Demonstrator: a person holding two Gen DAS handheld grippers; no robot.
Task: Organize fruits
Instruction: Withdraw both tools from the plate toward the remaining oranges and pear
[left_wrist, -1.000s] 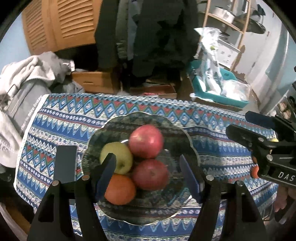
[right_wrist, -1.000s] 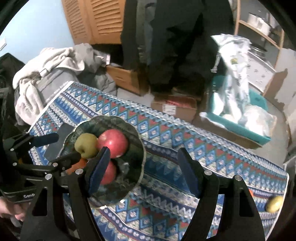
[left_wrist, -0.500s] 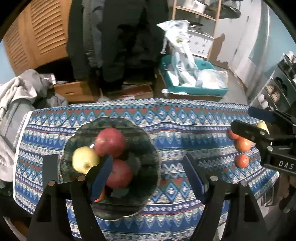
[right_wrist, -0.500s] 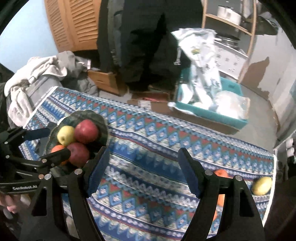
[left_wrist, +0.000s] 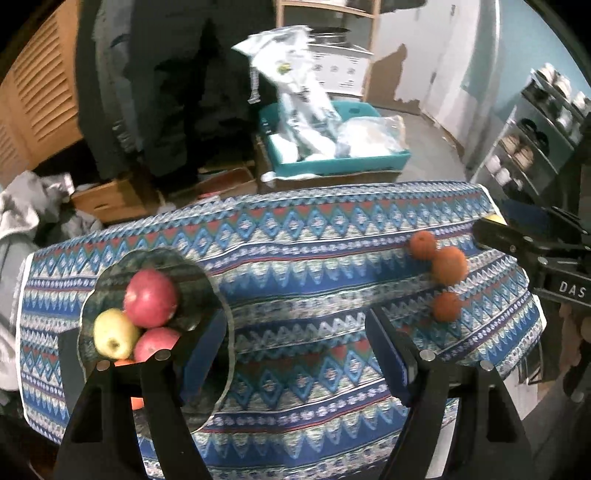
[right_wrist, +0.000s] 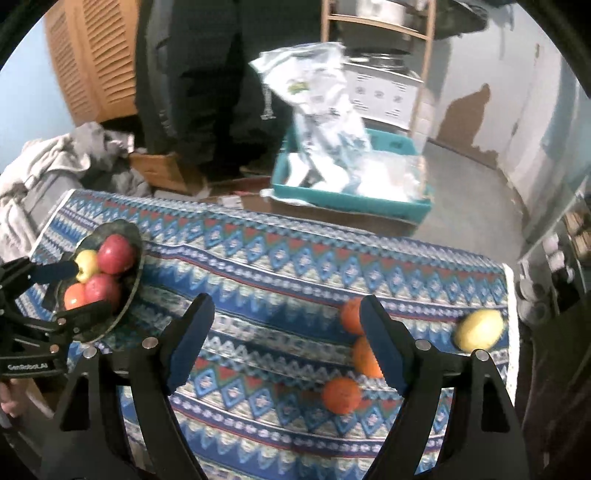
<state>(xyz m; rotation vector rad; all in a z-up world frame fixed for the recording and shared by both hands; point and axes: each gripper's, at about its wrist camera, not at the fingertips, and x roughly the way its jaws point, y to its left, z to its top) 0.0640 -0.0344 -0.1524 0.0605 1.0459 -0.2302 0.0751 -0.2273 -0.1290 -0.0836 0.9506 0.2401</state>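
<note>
Right wrist view: three oranges (right_wrist: 340, 395) in a loose cluster, lower right of centre on the patterned tablecloth (right_wrist: 280, 266), roughly lined up top to bottom; they're round, no real long axis. Yellow fruit (right_wrist: 478, 329) near the cloth's right edge, long axis about horizontal, probably a lemon but blurry. Dark bowl (right_wrist: 131, 236) at mid left holds two red apples (right_wrist: 115, 253), a yellow-green apple (right_wrist: 86, 263) and one orange fruit (right_wrist: 74, 295), all touching. Right gripper (right_wrist: 284, 343) spread wide, empty, right finger overlapping the oranges. Left gripper (left_wrist: 295, 350) also wide, empty, its left finger in front of the bowl. Teal bin (right_wrist: 351, 201) on the floor beyond holds white bags.
</note>
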